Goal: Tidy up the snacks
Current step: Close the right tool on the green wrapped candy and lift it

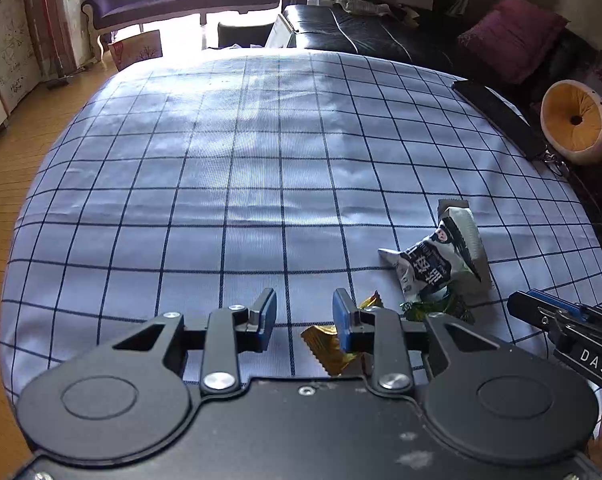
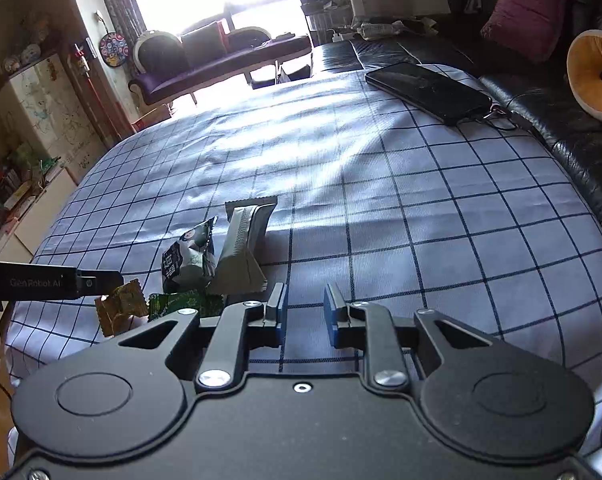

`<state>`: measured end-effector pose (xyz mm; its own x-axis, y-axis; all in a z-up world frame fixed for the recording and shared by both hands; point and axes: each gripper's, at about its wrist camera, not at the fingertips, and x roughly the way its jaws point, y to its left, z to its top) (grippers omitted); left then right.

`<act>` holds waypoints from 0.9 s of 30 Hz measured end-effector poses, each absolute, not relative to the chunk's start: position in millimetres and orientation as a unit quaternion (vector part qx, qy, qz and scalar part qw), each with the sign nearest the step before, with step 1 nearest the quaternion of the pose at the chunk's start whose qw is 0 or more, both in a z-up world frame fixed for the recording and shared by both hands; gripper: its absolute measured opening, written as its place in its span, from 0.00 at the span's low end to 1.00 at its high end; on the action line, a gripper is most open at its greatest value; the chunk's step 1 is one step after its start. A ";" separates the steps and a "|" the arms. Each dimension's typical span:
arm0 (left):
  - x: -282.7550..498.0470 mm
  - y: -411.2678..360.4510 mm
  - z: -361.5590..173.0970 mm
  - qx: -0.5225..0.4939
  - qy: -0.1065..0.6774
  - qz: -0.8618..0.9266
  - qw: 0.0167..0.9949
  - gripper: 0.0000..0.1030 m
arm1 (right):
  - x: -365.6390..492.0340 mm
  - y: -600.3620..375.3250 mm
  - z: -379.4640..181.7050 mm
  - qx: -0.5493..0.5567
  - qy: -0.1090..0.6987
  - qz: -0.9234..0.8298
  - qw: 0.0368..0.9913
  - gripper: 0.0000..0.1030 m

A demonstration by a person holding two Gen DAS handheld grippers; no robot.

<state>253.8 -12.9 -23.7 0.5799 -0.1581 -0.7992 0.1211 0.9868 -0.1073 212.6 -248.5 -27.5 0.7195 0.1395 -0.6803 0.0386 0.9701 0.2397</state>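
Observation:
On the blue checked tablecloth (image 1: 221,184) several snacks lie in a small heap: a dark-and-white packet (image 1: 433,264), a grey packet (image 2: 245,244) leaning behind it, a green wrapper (image 2: 185,304) and a gold wrapper (image 1: 329,344). My left gripper (image 1: 305,308) is open just left of the heap. The gold wrapper lies under its right finger (image 1: 345,320), and bare cloth shows between the pads. My right gripper (image 2: 305,304) is open over bare cloth to the right of the heap, with nothing between its fingers. Each gripper's tip also shows at the edge of the other's view.
A black phone (image 2: 429,92) with a cable lies at the table's far right edge. A black leather sofa (image 2: 561,128) with an orange round cushion (image 1: 577,120) stands beyond it. Wooden floor (image 1: 5,184) lies past the table's left edge.

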 end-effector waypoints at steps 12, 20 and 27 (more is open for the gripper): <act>258.1 21.6 -26.2 -0.037 0.463 -0.043 0.884 0.29 | 210.5 -204.6 -25.0 0.131 0.383 0.079 0.911 0.31; 258.3 23.0 -23.6 -0.039 0.463 -0.048 0.884 0.29 | 222.0 -192.5 -35.0 0.155 0.399 0.070 0.901 0.32; 258.2 28.4 -18.7 -0.014 0.442 -0.008 0.897 0.29 | 229.3 -187.6 -35.4 0.156 0.399 0.053 0.902 0.33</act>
